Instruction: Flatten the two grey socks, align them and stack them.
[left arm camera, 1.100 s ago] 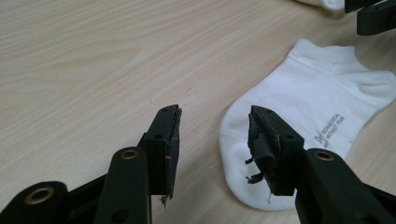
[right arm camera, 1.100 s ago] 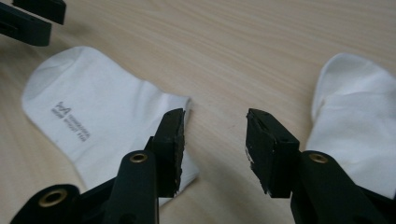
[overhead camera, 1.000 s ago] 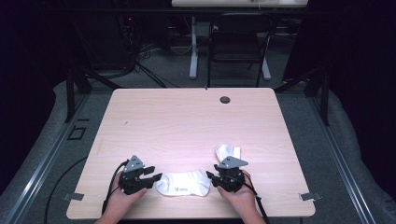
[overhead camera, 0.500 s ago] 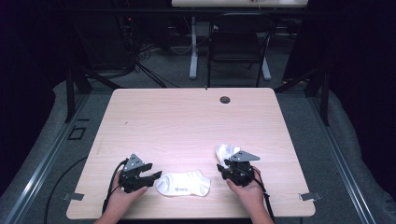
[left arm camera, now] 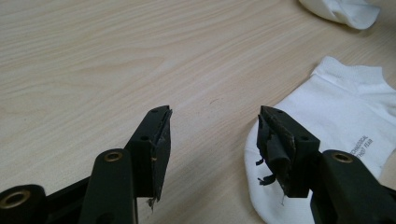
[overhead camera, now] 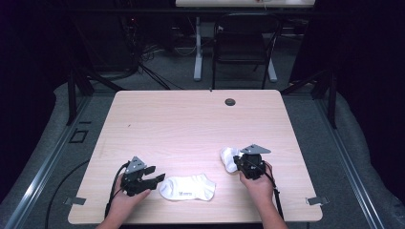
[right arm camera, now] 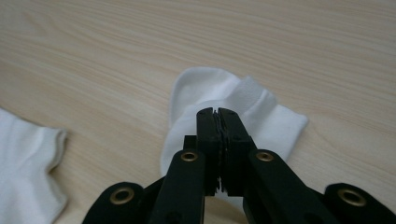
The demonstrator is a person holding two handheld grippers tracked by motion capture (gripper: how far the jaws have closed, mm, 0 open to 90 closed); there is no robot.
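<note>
Two white ankle socks on a wooden table (overhead camera: pixel 191 124). The flat sock (overhead camera: pixel 187 187), soft, light and limp, lies just beside the released left gripper (overhead camera: pixel 155 177), whose jaws have just been opening with nothing between them; best pinched at the cuff. Small grey print on it is too blurred to read. The bunched sock (right arm camera: pixel 233 100) lies under the right gripper (right arm camera: pixel 217 113), whose jaws have just been closing; whether they pinch fabric cannot be told.

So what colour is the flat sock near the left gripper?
White, with small grey print; the sock shows best in the left gripper view.
</note>
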